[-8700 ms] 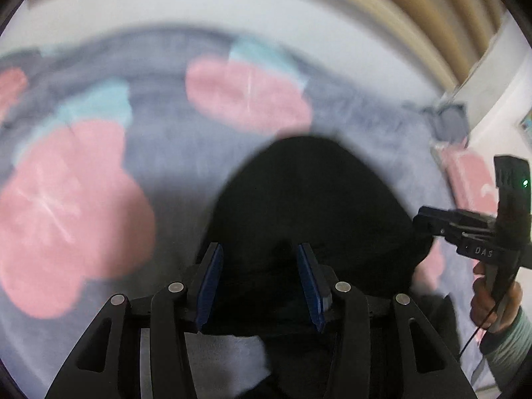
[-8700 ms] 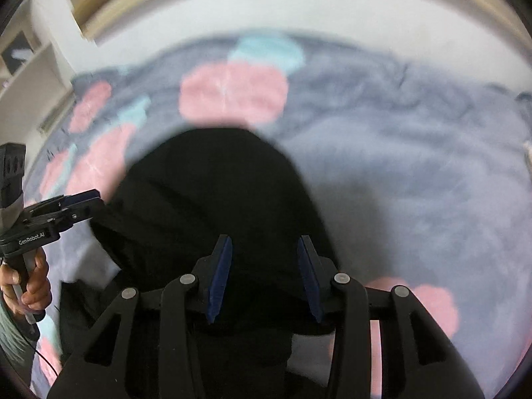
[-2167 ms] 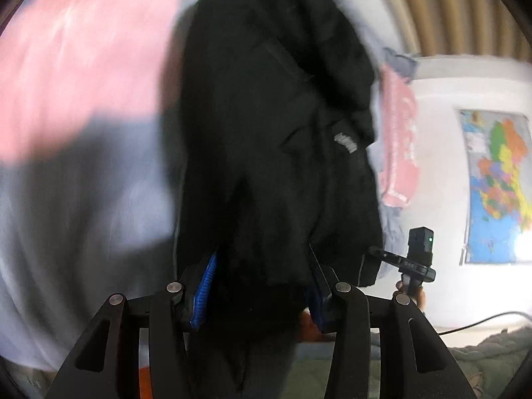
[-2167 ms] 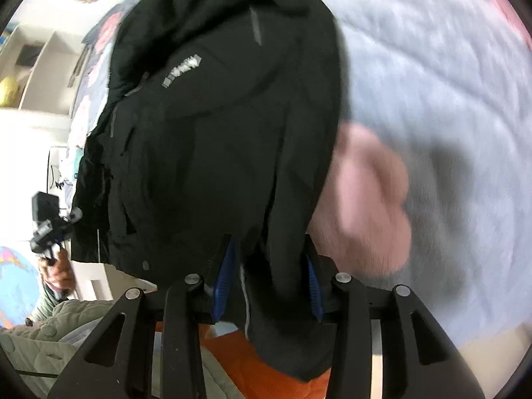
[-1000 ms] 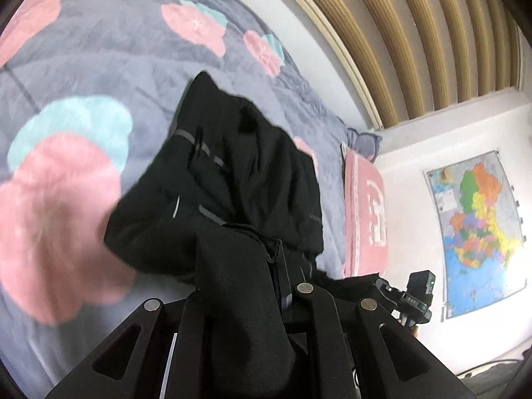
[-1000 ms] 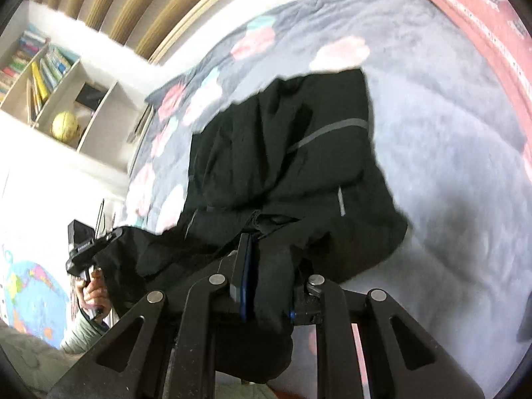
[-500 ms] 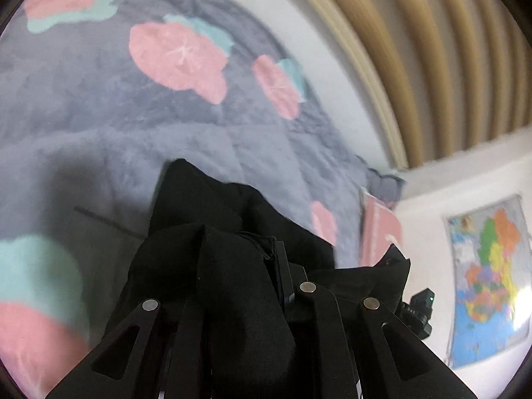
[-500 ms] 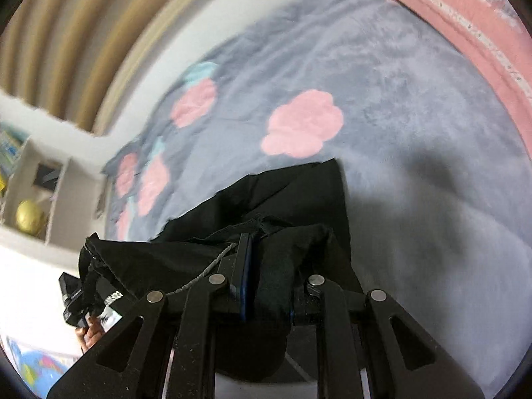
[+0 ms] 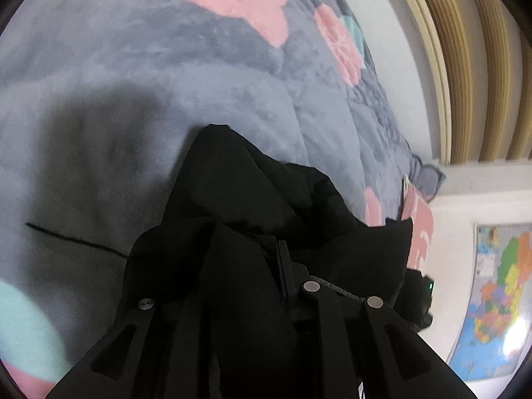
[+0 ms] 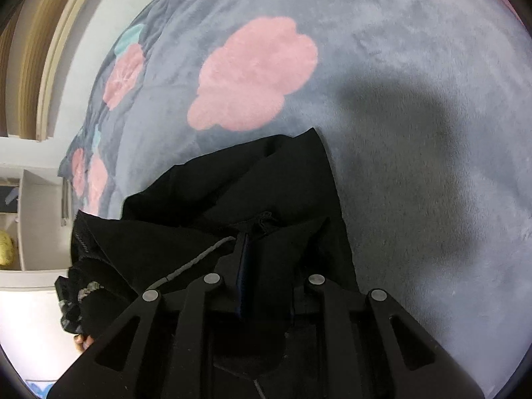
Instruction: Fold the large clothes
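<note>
A large black jacket [image 9: 252,193] is bunched over a grey-blue blanket [image 9: 166,73] with pink flower shapes. My left gripper [image 9: 266,259] is shut on a fold of the jacket, which drapes over its fingers and hides them. My right gripper [image 10: 262,242] is shut on another part of the same jacket [image 10: 266,173]; a grey drawcord [image 10: 196,261] runs out to the left of it. The cloth stretches between the two grippers. The right gripper's body with a green light [image 9: 429,287] peeks out past the jacket in the left wrist view.
The blanket [image 10: 415,83] covers the bed on all sides of the jacket. A pink pillow [image 9: 420,229] lies at the bed's far end. A wall map [image 9: 498,299] hangs to the right. A white shelf [image 10: 36,219] with a yellow ball stands to the left.
Both grippers have carried the held jacket forward and lower over the blanket. The jacket's spread lower part has folded under, and only a bunched part now shows ahead of the fingers.
</note>
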Tool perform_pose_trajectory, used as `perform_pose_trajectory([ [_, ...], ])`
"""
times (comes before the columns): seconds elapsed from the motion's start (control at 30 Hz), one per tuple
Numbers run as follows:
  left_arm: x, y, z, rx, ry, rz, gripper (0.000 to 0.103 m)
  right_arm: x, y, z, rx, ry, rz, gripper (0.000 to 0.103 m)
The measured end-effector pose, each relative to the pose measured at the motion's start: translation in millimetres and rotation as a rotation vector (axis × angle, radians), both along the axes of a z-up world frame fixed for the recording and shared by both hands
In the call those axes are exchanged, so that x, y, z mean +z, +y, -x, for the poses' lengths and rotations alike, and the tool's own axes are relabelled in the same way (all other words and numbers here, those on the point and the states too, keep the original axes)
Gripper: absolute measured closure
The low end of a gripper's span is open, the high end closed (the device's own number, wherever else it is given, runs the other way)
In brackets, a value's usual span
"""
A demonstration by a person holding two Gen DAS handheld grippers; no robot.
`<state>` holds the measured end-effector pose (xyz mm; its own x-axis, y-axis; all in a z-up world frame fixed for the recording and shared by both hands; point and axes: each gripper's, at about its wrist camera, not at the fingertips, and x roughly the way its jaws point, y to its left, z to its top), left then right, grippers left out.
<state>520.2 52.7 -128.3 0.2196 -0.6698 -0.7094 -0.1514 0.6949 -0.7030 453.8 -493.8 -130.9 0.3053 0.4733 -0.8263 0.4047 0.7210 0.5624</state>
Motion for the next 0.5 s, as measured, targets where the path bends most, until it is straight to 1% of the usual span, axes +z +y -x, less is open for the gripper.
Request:
perform_pose_trajectory([
  [0.03,8,3,2,-0.021,-0.002,0.004,0.08,7,-2,4,0.001,-0.009,-0.018,0.076],
  [0.07,17,8,6,-0.04,-0.008,0.019,0.075,16,-6,8,0.004,-0.024,-0.033,0.071],
  [0.13,38,19,18,-0.081,-0.037,0.073,0.067,35,-11,19,0.009,-0.056,-0.058,0.06],
  [0.2,61,35,34,-0.108,-0.073,0.126,0.035,63,-19,38,0.009,-0.11,-0.072,0.031],
  [0.27,81,48,50,-0.098,-0.136,0.125,0.026,87,-25,55,0.009,-0.166,-0.031,0.021],
  [0.33,98,58,64,-0.082,-0.198,0.102,0.026,103,-27,67,0.023,-0.2,0.036,0.021],
  [0.4,103,62,67,-0.065,-0.219,0.049,0.026,108,-26,68,0.041,-0.204,0.104,0.021],
  [0.47,95,58,58,-0.027,-0.214,-0.062,0.026,104,-21,62,0.062,-0.193,0.142,0.021],
  [0.5,85,54,51,-0.012,-0.195,-0.09,0.026,100,-17,56,0.077,-0.19,0.166,0.021],
])
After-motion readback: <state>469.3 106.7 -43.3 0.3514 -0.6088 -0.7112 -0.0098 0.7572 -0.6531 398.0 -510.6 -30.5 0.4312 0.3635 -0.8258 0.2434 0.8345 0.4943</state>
